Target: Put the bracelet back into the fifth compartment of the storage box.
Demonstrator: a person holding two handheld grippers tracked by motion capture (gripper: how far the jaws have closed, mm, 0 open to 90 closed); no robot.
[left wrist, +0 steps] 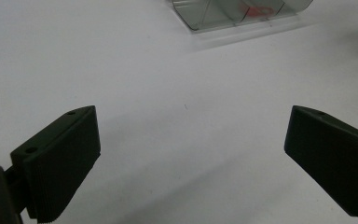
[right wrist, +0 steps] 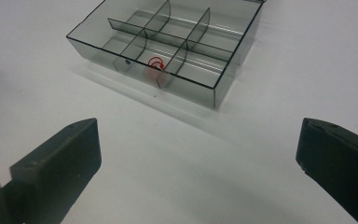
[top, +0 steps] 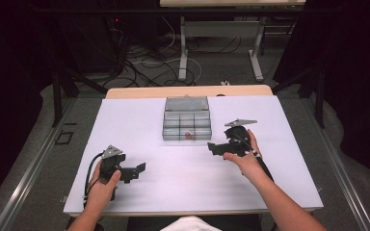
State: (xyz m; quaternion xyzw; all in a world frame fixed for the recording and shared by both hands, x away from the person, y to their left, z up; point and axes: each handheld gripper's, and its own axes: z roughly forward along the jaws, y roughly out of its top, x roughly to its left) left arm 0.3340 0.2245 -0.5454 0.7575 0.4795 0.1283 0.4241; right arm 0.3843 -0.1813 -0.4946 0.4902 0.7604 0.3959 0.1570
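Both my left gripper (top: pixel 137 169) and right gripper (top: pixel 215 147) gape empty; the small red ring (right wrist: pixel 156 63) sits ahead of the right, inside the clear divided organizer box (right wrist: pixel 223 79), whose thin partitions risk blocking wide jaws.

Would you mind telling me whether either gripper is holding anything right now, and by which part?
Nothing is held. The left gripper and right gripper are both open over the bare table, short of the clear box.
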